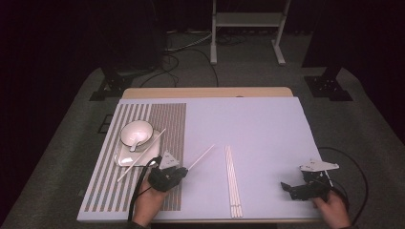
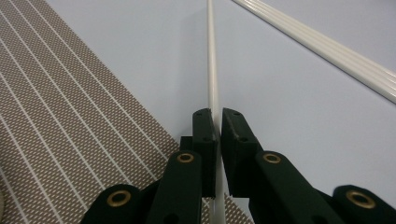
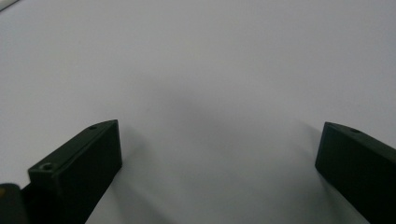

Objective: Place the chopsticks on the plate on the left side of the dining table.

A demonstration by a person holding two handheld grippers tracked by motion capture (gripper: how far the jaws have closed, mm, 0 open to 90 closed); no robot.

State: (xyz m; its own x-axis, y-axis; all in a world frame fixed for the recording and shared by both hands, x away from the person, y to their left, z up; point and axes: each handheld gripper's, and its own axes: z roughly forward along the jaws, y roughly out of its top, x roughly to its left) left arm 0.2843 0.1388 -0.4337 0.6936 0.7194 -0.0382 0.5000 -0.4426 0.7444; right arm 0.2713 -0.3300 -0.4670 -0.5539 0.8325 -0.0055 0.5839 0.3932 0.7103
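My left gripper (image 2: 218, 122) is pinched on a single white chopstick (image 2: 212, 70), its jaws pressed against the stick's sides; in the high view this gripper (image 1: 177, 171) sits at the right edge of the striped placemat (image 1: 143, 191), and the chopstick (image 1: 201, 157) runs from it up and to the right over the pale surface (image 1: 267, 124). Just beyond, a bundle of chopsticks (image 1: 232, 181) lies flat on the surface, apart from the held one. On the placemat, a white bowl (image 1: 136, 131) with a spoon sits on a white plate (image 1: 125, 157), and another chopstick (image 1: 141, 155) leans across the plate. My right gripper (image 1: 292, 187) rests near the surface's right front corner, its jaws spread wide with nothing between them (image 3: 219, 158).
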